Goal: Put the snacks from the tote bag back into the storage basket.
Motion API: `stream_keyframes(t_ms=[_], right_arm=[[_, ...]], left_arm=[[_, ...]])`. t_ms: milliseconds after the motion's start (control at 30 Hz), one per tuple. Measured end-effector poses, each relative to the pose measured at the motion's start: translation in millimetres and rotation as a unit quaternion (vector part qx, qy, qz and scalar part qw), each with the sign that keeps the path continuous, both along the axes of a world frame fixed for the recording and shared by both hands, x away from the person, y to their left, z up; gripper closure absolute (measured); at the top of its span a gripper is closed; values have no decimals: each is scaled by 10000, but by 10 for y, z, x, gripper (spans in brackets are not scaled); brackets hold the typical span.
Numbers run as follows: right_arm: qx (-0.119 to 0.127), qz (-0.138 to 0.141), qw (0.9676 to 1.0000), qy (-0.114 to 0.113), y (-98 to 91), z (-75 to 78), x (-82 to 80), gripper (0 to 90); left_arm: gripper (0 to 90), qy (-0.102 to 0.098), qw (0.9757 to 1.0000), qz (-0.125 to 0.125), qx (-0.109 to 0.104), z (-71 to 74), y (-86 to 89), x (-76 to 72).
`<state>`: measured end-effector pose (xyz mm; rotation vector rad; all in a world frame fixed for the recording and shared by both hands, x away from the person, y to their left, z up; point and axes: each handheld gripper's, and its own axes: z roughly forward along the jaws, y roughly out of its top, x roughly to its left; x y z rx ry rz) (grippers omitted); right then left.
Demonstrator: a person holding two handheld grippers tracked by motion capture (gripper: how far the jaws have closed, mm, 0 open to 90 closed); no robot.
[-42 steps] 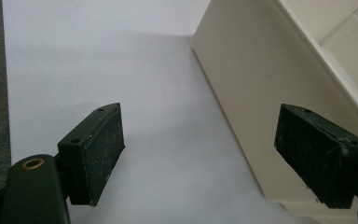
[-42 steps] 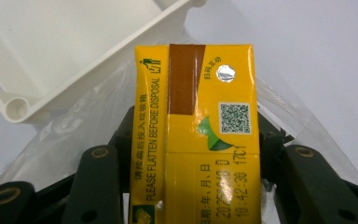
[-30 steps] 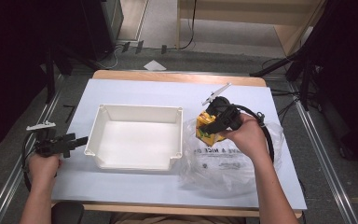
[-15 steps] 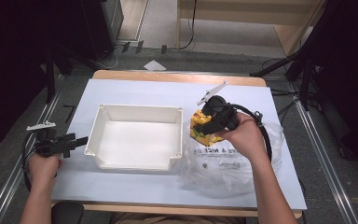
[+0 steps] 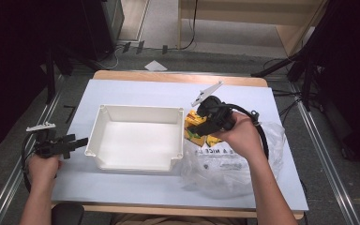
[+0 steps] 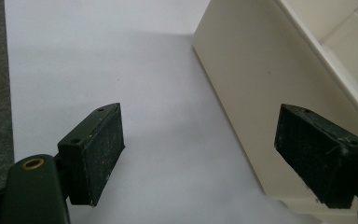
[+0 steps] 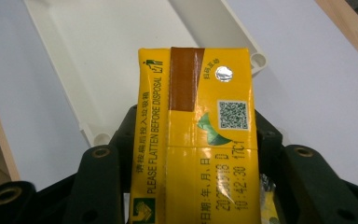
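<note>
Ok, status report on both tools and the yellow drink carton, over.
Right tool shut on yellow carton, beside white tray. Left tool open, empty, at tray's outer wall. Nothing between carton and tray.

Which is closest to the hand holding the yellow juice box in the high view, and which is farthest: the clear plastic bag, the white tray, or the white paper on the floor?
From the right gripper, holding the yellow juice box:
1. Clear plastic bag, right beneath the hand, at the table's right.
2. White tray, just left of the box, mid-table.
3. White paper, on the floor beyond the table's far edge.
</note>
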<state>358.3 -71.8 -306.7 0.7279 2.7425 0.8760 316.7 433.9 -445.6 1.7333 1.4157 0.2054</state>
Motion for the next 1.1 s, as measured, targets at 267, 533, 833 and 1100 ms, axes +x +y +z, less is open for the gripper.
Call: stream_keyframes(t_ms=[267, 533, 833, 1100], right_arm=[[26, 91, 9999, -42, 87, 42, -11, 525], [57, 341, 9994, -46, 230, 63, 7, 526], [57, 574, 9983, 22, 334, 48, 66, 525], [33, 599, 9982, -25, 407, 102, 108, 526]], left_arm=[[168, -3, 10000, 0, -2, 3, 1, -3], [168, 1, 10000, 0, 8, -1, 3, -4], [168, 8, 10000, 13, -10, -8, 2, -4], [168, 11, 10000, 7, -18, -9, -1, -3]])
